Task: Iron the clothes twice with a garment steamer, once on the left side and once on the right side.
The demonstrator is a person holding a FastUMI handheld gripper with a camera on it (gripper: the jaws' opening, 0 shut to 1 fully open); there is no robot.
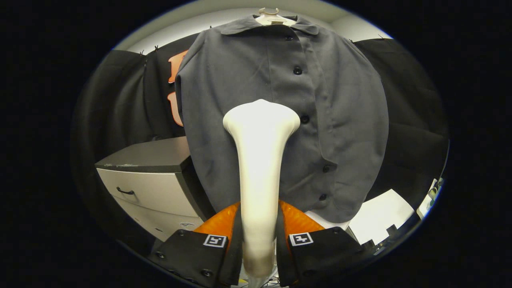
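Observation:
A dark grey buttoned shirt (328, 104) hangs on a pale hanger (272, 18) straight ahead of me. My gripper (259, 224) is shut on the white garment steamer (260, 160), both fingers pressing its handle. The steamer rises upright from between the fingers, and its wide head sits against the shirt's front, just left of the button row at mid height. The shirt's lower left part is hidden behind the steamer.
A grey drawer cabinet (154, 180) with a dark top stands low to the left of the shirt. A white surface (384, 216) lies low to the right, with small items at its far edge. Black cloth walls close in both sides.

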